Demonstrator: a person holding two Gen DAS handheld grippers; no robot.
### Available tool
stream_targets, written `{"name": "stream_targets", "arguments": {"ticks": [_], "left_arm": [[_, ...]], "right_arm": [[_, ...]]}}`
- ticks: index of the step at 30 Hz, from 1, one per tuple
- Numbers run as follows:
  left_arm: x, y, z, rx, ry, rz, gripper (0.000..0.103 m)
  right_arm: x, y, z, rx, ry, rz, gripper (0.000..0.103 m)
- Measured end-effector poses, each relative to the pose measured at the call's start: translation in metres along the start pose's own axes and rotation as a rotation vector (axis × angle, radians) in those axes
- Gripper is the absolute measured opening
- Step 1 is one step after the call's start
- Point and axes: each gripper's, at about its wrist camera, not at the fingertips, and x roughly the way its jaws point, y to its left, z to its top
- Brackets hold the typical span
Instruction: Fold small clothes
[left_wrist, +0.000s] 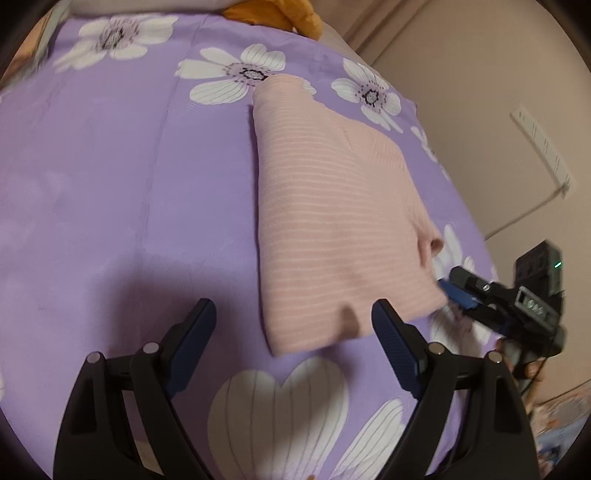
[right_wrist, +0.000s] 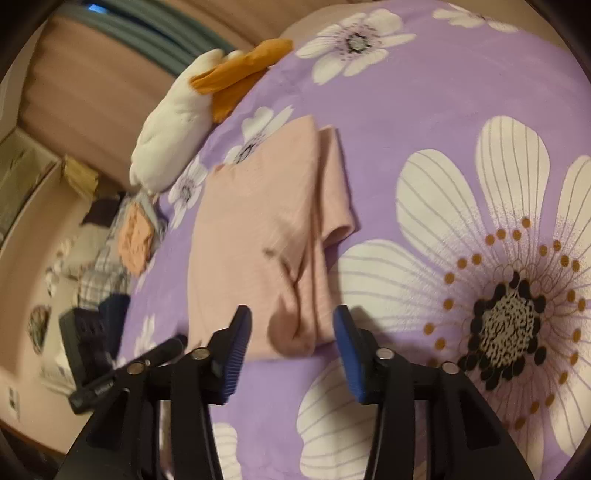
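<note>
Bed cover: a purple sheet (left_wrist: 110, 192) printed with big white flowers fills both views and carries everything else; in the right wrist view one large bloom with a dark, speckled centre (right_wrist: 509, 325) lies to the right of the gripper.
Garment: a pink ribbed garment (left_wrist: 325, 221) lies folded flat on the sheet in a long, roughly rectangular stack; in the right wrist view a narrower folded strip with a sleeve end (right_wrist: 332, 192) runs along its right side.
Soft toy: a white plush with orange parts (right_wrist: 173, 125) sits at the far edge of the bed, well apart from the garment.
Clutter: a heap of mixed cloth — plaid, peach, dark (right_wrist: 118, 251) — lies off the bed's left edge in the right wrist view; too blurred to tell piece by piece.
Left gripper: the left gripper (left_wrist: 293, 315) stands at the near edge of the garment with its jaws wide apart; the fold's near left corner lies between them, and neither pad presses on it — nothing is held.
Right gripper: the right gripper (right_wrist: 291, 321) has its jaws about half apart around the bunched near corner of the garment; the cloth sits in the gap, with no pad pressing on it.
</note>
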Motion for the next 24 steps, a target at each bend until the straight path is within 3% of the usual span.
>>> {"name": "stream_targets", "arguments": {"ticks": [2, 6, 24], "left_arm": [[0.003, 0.004, 0.005, -0.035, -0.002, -0.031, 0.086], [0.008, 0.004, 0.018, -0.050, -0.009, -0.048, 0.086], [0.023, 0.004, 0.036, -0.025, -0.008, -0.051, 0.086]], "right_arm": [[0.003, -0.004, 0.005, 0.035, 0.005, 0.000, 0.058], [0.010, -0.010, 0.016, 0.094, 0.009, 0.020, 0.059], [0.031, -0.010, 0.037, 0.093, 0.026, 0.055, 0.059]]}}
